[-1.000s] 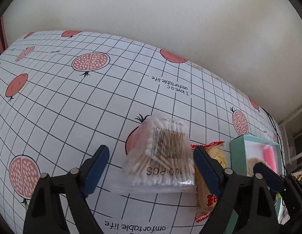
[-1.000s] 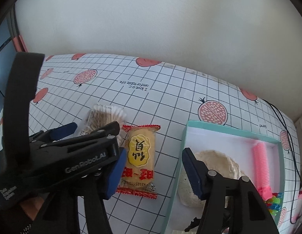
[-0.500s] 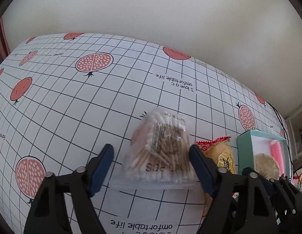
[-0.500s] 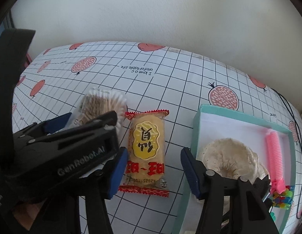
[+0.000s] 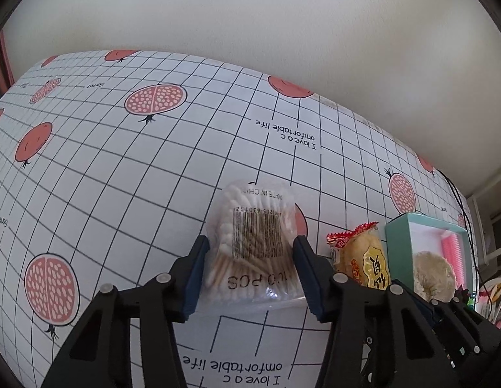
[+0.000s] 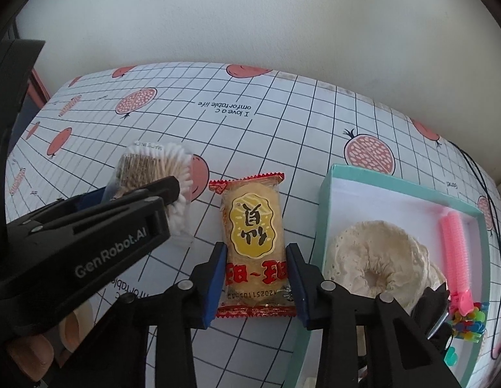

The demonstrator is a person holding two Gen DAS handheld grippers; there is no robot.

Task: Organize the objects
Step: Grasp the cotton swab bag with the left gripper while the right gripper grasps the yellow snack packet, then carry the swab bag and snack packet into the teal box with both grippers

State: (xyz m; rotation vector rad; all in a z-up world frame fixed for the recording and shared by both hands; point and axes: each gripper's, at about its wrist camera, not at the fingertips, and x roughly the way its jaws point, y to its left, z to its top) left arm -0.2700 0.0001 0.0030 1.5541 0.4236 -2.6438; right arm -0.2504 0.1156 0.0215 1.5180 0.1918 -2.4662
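A clear bag of cotton swabs (image 5: 255,216) lies on the pomegranate-print tablecloth (image 5: 121,177). My left gripper (image 5: 250,247) is shut on the bag, one blue pad pressing each side. To the right of the bag lies a yellow and red rice cracker packet (image 6: 253,226). My right gripper (image 6: 255,258) is shut on the packet's lower half, its pads against both long edges. Bag and packet both rest on the cloth. In the right wrist view the left gripper's black body covers part of the cotton swab bag (image 6: 153,165).
A teal open box (image 6: 325,213) stands right of the packet. It holds a cream lace piece (image 6: 370,258), a pink comb-like roller (image 6: 454,252) and small coloured clips (image 6: 470,320). A black cable (image 6: 490,194) runs at the far right. A wall borders the table's far edge.
Both grippers have narrowed from wide open onto their objects: the left onto the swab bag, the right onto the cracker packet. Both moved forward a little.
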